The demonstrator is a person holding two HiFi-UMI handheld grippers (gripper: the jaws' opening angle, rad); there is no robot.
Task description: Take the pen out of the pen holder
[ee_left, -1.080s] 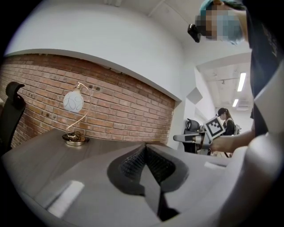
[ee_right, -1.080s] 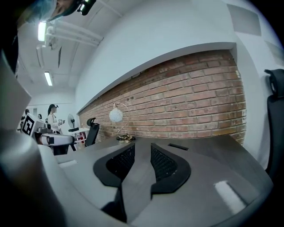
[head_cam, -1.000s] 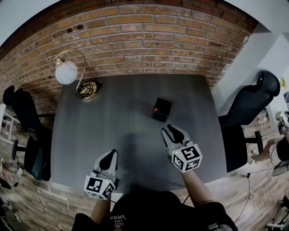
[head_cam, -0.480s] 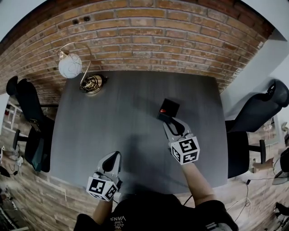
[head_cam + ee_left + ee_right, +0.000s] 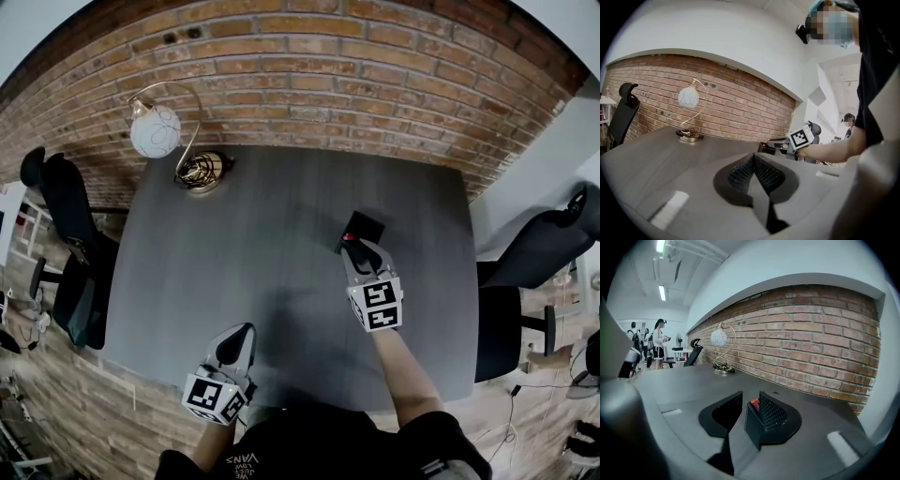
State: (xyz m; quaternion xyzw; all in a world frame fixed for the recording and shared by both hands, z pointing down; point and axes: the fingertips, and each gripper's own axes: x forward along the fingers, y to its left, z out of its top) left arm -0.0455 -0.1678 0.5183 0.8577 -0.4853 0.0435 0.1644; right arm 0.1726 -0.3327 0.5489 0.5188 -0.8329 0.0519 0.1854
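Observation:
A small black square pen holder (image 5: 367,226) stands on the grey table (image 5: 234,253), right of centre, with the red top of a pen (image 5: 349,237) showing in it. My right gripper (image 5: 360,253) is open, its tips at the holder's near side. In the right gripper view the holder (image 5: 753,426) sits between the spread jaws, and the red pen (image 5: 754,404) shows just above its rim. My left gripper (image 5: 234,345) rests near the table's front edge, shut with nothing in it (image 5: 753,157). The left gripper view also shows the holder (image 5: 765,147) far off.
A lamp with a white globe (image 5: 156,130) and a brass base (image 5: 202,172) stands at the table's back left, against the brick wall. Black office chairs stand at the left (image 5: 66,244) and right (image 5: 553,248) of the table. People stand far off (image 5: 658,343).
My right gripper has moved forward over the table to the pen holder, and its tips now flank it. My left gripper has stayed near the front edge.

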